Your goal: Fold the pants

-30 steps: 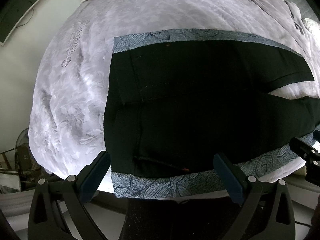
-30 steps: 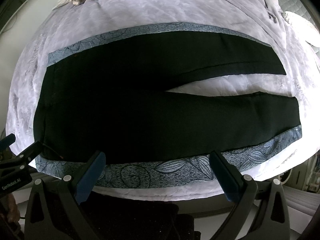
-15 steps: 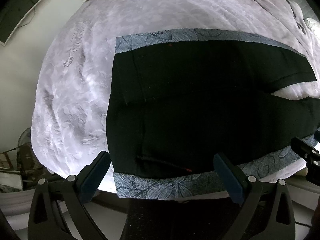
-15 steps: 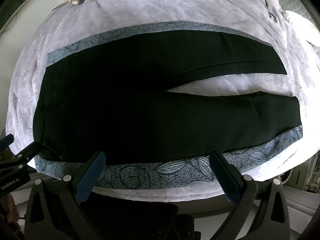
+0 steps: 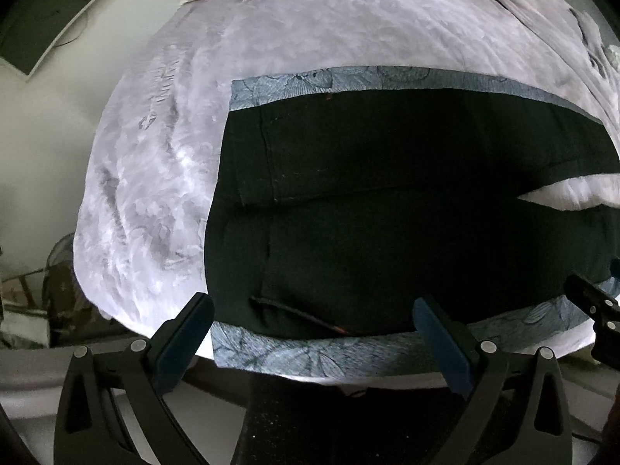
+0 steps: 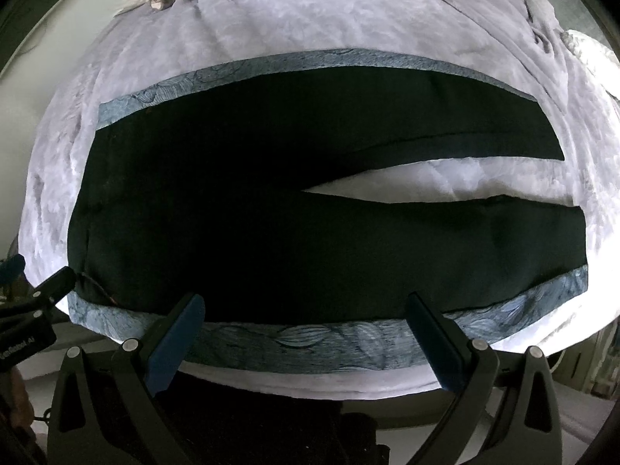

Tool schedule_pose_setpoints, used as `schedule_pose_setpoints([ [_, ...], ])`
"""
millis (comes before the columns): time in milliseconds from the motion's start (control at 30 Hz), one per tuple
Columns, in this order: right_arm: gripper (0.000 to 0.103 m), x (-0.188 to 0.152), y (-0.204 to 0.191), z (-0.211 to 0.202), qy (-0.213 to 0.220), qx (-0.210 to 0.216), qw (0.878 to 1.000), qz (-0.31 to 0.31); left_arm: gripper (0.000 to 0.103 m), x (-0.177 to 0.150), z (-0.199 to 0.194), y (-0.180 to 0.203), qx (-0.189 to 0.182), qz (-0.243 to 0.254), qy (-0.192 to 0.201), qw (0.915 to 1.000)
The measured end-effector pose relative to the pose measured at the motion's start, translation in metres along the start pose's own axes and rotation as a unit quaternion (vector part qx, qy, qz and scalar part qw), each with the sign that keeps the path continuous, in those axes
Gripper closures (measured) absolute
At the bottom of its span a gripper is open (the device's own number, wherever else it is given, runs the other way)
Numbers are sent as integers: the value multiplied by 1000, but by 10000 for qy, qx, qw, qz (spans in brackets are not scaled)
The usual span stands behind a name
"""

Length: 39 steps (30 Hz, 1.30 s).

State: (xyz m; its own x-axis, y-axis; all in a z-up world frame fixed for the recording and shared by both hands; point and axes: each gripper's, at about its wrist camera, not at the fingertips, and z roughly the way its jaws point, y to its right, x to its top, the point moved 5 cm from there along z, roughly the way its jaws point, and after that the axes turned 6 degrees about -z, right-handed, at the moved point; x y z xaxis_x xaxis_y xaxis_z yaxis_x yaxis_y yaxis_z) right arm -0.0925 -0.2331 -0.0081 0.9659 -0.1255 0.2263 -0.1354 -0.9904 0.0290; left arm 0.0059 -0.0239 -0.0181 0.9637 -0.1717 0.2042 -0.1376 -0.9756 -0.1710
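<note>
1. Pants (image 6: 240, 224) lie flat and unfolded on the bed (image 6: 310, 19), waist toward your left, both legs spread with a wedge of bedding showing between them.
2. Left tool (image 5: 314, 333) hovers at the near waist corner, jaws wide apart, holding nothing.
3. Right tool (image 6: 306, 329) hovers over the pants' near patterned side stripe (image 6: 310, 337), likewise wide and empty.
4. Judged step: pre-grasp. Next calls for lowering both tools onto that near edge, pinching, then carrying it across to the far leg.

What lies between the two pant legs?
Only bare bedspread, a pale wedge between the pants' legs, clearest in the right wrist view.
</note>
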Motion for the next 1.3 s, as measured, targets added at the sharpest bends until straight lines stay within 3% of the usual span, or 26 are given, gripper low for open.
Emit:
schedule_pose_setpoints([
  [467, 0, -8, 47, -14, 50, 6, 9990, -433, 0, -24, -27, 27, 197, -583, 137, 9980],
  [767, 0, -11, 46, -14, 74, 46, 9984, -552, 0, -30, -29, 21, 302, -659, 160, 9972],
  [967, 0, -17, 35, -6, 73, 74, 9990, -424, 0, -34, -6, 14, 75, -529, 53, 9986],
  [1067, 0, -22, 27, 6, 124, 565, 9982, -169, 0, -37, 15, 5, -252, -583, 9, 9980],
  [1167, 3, -32, 21, 26, 76, 1651, 9855, 388, 0, -44, 48, -13, -545, -788, -289, 9950],
  [1200, 9, -41, 19, 38, -19, 2230, 9722, 721, 0, -47, 57, -18, -622, -878, -412, 9933],
  [1233, 31, -45, 19, 43, -77, 2442, 9659, 862, 0, -51, 67, -25, -810, -1023, -573, 9898],
  [1267, 45, -58, 20, 57, -248, 2844, 9510, 1187, 0, -53, 74, -31, -977, -1147, -666, 9863],
  [1300, 46, -66, 21, 64, -336, 3012, 9433, 1356, 0, -56, 81, -38, -1174, -1297, -722, 9819],
])
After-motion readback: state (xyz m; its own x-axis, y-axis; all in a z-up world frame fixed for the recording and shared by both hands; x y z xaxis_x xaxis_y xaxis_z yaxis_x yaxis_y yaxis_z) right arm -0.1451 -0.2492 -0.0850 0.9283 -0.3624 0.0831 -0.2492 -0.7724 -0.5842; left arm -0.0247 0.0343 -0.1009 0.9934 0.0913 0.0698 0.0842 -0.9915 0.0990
